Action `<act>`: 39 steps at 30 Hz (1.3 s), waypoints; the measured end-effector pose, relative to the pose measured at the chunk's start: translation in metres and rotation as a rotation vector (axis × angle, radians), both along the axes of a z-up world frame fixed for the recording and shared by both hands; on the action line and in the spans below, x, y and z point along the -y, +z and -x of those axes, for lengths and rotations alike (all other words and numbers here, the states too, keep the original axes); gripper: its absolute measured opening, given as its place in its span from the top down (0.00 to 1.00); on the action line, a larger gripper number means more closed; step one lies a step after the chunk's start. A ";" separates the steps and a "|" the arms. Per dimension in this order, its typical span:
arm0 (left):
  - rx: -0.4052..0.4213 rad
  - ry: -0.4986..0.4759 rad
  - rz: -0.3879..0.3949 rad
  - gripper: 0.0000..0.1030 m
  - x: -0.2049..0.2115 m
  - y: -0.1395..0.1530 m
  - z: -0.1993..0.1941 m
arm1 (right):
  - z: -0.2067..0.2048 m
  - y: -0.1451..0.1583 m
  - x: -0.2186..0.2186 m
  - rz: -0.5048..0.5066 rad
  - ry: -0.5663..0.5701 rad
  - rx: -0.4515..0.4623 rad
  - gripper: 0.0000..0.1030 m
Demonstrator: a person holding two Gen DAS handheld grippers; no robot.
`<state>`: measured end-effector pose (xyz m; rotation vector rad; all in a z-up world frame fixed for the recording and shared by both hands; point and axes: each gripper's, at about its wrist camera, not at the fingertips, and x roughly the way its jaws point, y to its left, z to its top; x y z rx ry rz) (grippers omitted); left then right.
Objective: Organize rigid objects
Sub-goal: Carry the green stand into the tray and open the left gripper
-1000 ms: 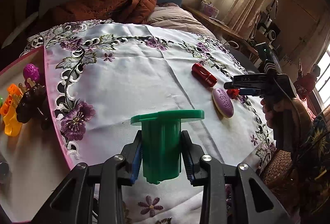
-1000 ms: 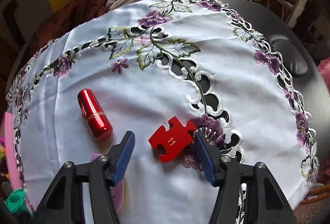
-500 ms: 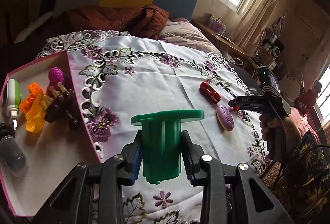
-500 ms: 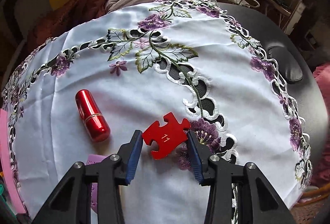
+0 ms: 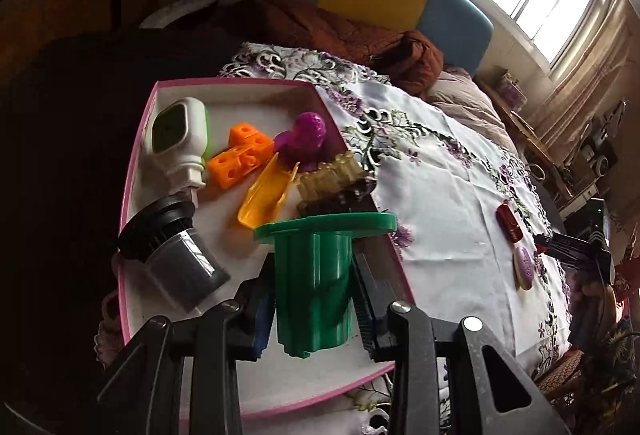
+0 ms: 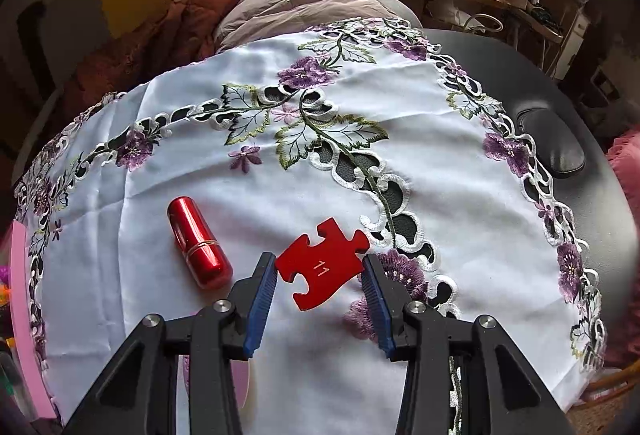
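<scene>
My left tool point(image 5: 314, 299) is clamped on the green flanged piece point(image 5: 316, 275), which I hold above the pink-rimmed tray point(image 5: 138, 139). In that tray lie an orange block point(image 5: 240, 159), a purple toy point(image 5: 304, 141), a yellow scoop point(image 5: 266, 197) and a dark jar point(image 5: 176, 255). My right tool point(image 6: 320, 299) has both pads against the red puzzle piece point(image 6: 322, 263), closed on it over the white tablecloth point(image 6: 360, 107). Just left of the piece lies a red lipstick tube point(image 6: 198, 241).
</scene>
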<state>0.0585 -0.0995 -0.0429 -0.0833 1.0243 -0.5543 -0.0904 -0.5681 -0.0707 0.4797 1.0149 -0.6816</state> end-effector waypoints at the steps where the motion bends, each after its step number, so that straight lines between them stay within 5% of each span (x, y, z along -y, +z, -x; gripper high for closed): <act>1: -0.006 -0.006 -0.008 0.67 0.002 -0.004 -0.004 | 0.000 0.000 0.000 0.000 0.000 0.002 0.57; 14: 0.049 0.045 -0.144 0.71 0.024 -0.021 -0.055 | 0.001 0.004 0.000 0.017 -0.004 0.016 0.57; 20: 0.057 0.075 -0.146 0.70 0.019 -0.022 -0.072 | 0.001 0.005 0.000 0.022 -0.006 0.023 0.57; 24: 0.045 0.088 -0.113 0.59 0.012 -0.017 -0.068 | 0.001 0.006 -0.001 0.024 -0.005 0.024 0.57; 39: 0.106 0.133 -0.115 0.58 -0.006 0.012 -0.020 | 0.001 0.010 -0.003 0.037 0.003 0.039 0.57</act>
